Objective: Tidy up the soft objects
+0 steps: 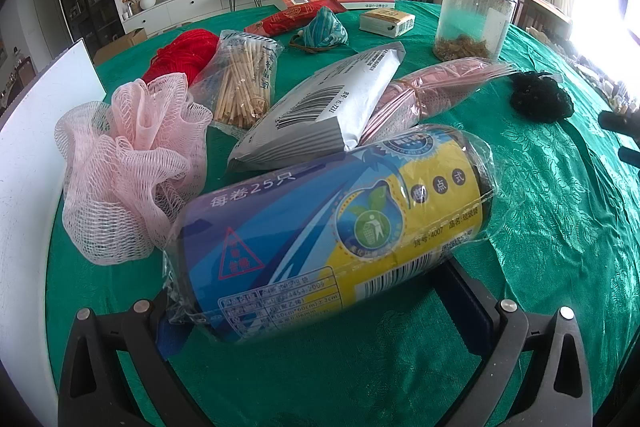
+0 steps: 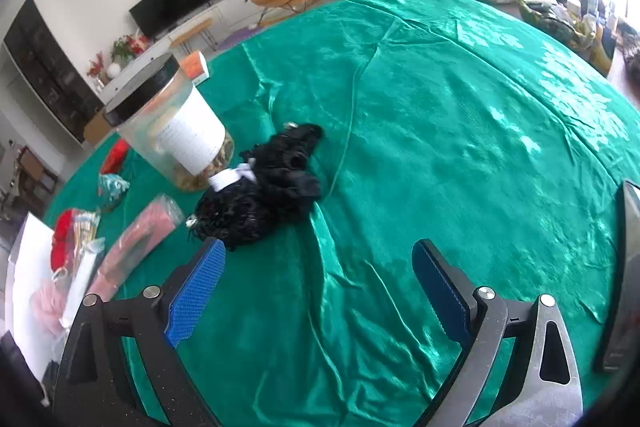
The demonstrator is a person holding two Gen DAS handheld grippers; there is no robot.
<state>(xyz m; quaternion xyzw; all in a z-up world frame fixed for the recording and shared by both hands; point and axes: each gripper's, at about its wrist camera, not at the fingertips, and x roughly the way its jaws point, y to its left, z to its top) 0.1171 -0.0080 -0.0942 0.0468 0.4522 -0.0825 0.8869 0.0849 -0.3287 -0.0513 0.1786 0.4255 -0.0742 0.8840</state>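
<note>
Bright daylight enters from the right side, where the window [image 1: 600, 39] is burnt out to white. The green tablecloth [image 2: 460, 115] shines with glare patches. Both fisheye views bend strongly, with dark vignetted corners. Nearest objects look slightly soft.

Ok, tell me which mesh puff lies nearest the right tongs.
The black puff, just beyond the right tongs; the pink one sits across the table by the white board.

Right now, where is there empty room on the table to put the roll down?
The green cloth is bare right of the black bundle, toward the far edge. It is crowded around the pink mesh pouf, grey packet and stick bag, where the left fingers hold the roll.
</note>
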